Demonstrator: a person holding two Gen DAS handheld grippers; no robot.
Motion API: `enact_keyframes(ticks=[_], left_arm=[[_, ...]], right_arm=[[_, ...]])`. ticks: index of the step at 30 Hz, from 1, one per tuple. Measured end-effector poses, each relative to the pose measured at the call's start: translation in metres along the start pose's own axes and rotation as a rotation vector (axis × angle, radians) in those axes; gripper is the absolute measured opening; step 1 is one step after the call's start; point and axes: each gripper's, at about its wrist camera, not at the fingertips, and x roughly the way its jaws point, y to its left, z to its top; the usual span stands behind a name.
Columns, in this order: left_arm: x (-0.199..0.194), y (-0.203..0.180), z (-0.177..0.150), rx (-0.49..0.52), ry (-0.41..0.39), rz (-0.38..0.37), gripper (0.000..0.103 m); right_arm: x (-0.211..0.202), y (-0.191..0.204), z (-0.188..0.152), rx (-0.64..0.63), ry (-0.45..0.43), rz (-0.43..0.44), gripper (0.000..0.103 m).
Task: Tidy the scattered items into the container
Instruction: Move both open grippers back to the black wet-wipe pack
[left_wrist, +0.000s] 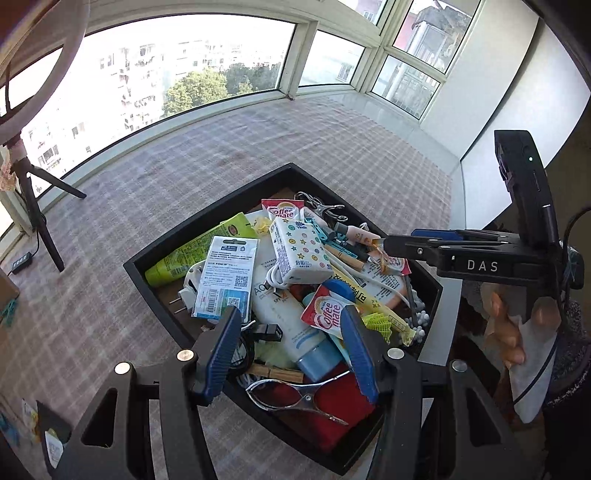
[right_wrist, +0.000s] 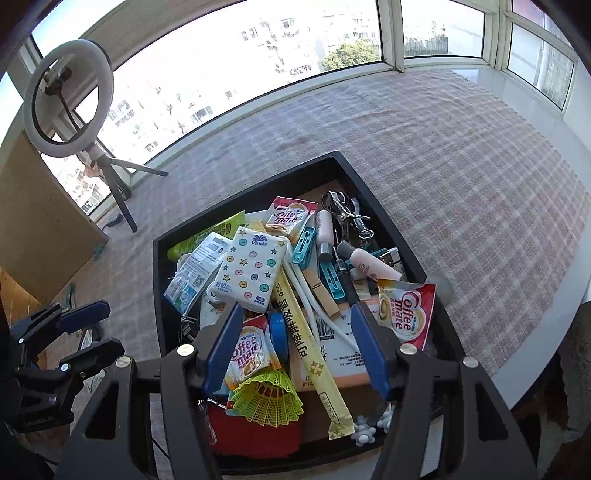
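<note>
Over the near end of the black tray (left_wrist: 207, 225), your left gripper (left_wrist: 291, 350) and right gripper (right_wrist: 299, 350) hang released, grasping nothing. Farther in, sachets, clips, tubes and a tissue pack (right_wrist: 253, 271) sit heaped inside; the checked cloth (right_wrist: 461, 177) beyond looks bare, so tidying seems nearly done.

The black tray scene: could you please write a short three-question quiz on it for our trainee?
1. True or false: the Vinda tissue pack lies on the checked cloth outside the black tray.
2. What stands by the window at the left of the right wrist view? A) ring light on a tripod B) kettle C) fan
3. Fill in: the neon-green shuttlecock rests on a ____ item in the tray's near corner.

Key: 1 false, it lies in the tray on other items; 2 A; 3 red.
</note>
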Motion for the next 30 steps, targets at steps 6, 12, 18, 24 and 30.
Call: enact_keyframes(ticks=[6, 12, 18, 24, 30], left_arm=[[-0.026, 0.051, -0.031, -0.073, -0.013, 0.082, 0.054], [-0.06, 0.125, -0.079, -0.206, -0.026, 0.189, 0.055], [-0.093, 0.206, -0.15, -0.433, -0.017, 0.307, 0.054], [-0.121, 0.257, -0.218, -0.61, -0.014, 0.432, 0.055], [-0.13, 0.284, -0.261, -0.761, -0.003, 0.467, 0.055]], right_arm=[[0.016, 0.057, 0.001, -0.122, 0.025, 0.06, 0.06], [0.041, 0.132, -0.003, -0.268, 0.071, 0.146, 0.06], [0.075, 0.223, -0.019, -0.448, 0.136, 0.24, 0.06], [0.105, 0.307, -0.042, -0.624, 0.174, 0.299, 0.06], [0.13, 0.367, -0.058, -0.76, 0.199, 0.329, 0.059]])
